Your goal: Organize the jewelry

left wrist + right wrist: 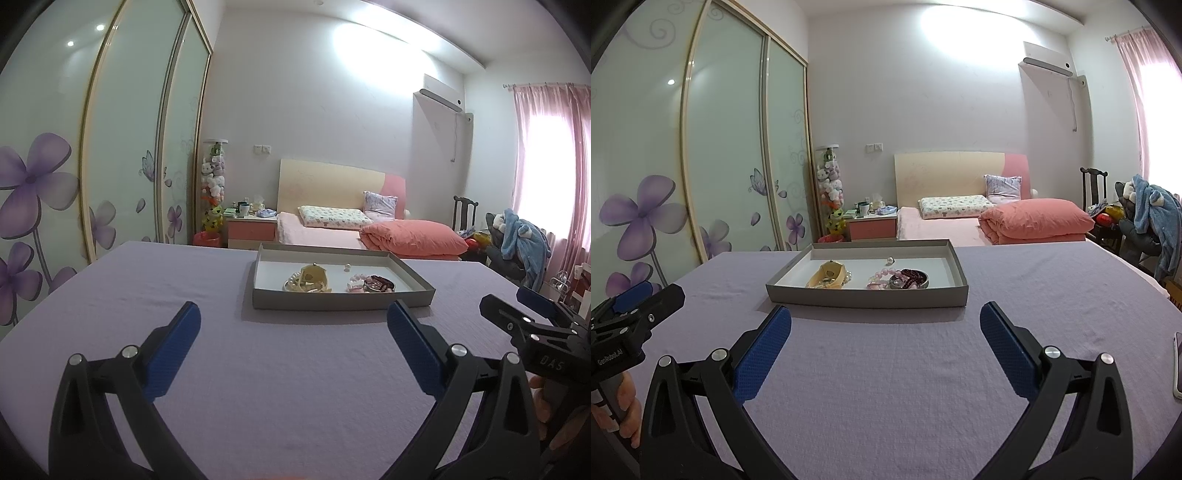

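While both tools hover low over the lilac cloth, the scene reads as follows.

Table (886,369): covered by a lilac textured cloth; its far edge runs just behind the tray, the right edge curves off toward a chair draped with blue clothing (1156,214).

Tray (866,297): a shallow grey cardboard box lid with a white floor, sitting near the far edge of the table, about midway along it; none of its walls touch either tool.

Open room: the wide stretch of cloth between the near edge and the tray's front wall is bare, as is the cloth to the left of the tray; a phone (1177,365) lies at the right edge.

Jewelry, left half of tray: a cream pouch-like piece (827,275) with pearl-like beads beside it.

Jewelry, right half of tray: a pink bead bracelet (882,276) touching a small round metal dish (916,283) that holds dark red beads (911,276); a single pearl-like piece (890,260) sits apart, nearer the tray's back wall.

Left hand-held gripper (293,343): blue-padded fingers spread wide, nothing between them, above bare cloth short of the tray's front wall; the pads touch nothing.

Right hand-held gripper (885,343): likewise spread wide and empty, aimed at the tray's front wall, clear of it.

Spacing: the two tools sit side by side, each visible at the edge of the other's view, not touching.

Hands: a person's fingers (628,413) wrap the left tool's handle.
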Tool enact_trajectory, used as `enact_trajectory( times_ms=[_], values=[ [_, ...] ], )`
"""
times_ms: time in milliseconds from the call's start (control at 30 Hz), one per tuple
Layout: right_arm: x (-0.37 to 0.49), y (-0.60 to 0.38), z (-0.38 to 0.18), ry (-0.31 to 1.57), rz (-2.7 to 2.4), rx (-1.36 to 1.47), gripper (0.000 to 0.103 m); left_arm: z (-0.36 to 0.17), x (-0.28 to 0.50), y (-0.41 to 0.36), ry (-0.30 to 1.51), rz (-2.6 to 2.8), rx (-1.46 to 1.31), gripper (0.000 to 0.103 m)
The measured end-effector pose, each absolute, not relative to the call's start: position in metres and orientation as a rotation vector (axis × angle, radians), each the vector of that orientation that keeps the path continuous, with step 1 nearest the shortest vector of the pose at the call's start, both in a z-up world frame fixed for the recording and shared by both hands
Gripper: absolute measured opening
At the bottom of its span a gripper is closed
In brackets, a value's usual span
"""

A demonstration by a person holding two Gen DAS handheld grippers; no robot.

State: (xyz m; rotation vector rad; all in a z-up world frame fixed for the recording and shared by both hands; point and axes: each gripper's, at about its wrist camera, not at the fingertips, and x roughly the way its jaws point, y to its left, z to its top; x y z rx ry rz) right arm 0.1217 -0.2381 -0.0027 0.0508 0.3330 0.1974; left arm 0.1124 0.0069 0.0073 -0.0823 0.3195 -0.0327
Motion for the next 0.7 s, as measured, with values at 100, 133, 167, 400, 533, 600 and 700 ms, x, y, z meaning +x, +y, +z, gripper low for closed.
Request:
enact_trajectory(
  times_ms=[100,133,167,400,533,600,700],
  values=[
    [0.1220,-0.2383,-0.0025,0.333,0.198,0.051,0.101,0.0072,0.1124,0.0063,0.320,-0.033,-0.082,0.099],
    [0.1222,-0.2382,-0.0031,0.334,0.199,0.053,0.101,0.0072,0.1124,0.0061,0.321,-0.033,-0.081,0.099],
    [0.1218,-0.2375,-0.0034,0.335,0.199,0.054,0.101,0.0069,0.1130,0.0060,0.320,-0.034,-0.081,0.099],
    [0.1238,-0.2381,-0.0057,0.341,0.202,0.057,0.101,0.0058,0.1141,0.0044,0.317,-0.029,-0.073,0.099],
    [0.1244,-0.2388,-0.0055,0.341,0.202,0.057,0.101,0.0049,0.1154,0.0049,0.321,-0.031,-0.076,0.099],
    [0.1241,-0.2382,-0.0060,0.342,0.202,0.057,0.101,0.0044,0.1155,0.0056,0.322,-0.030,-0.078,0.099],
    [0.1240,-0.2383,-0.0058,0.341,0.202,0.057,0.101,0.0044,0.1154,0.0058,0.321,-0.030,-0.078,0.099]
  ],
)
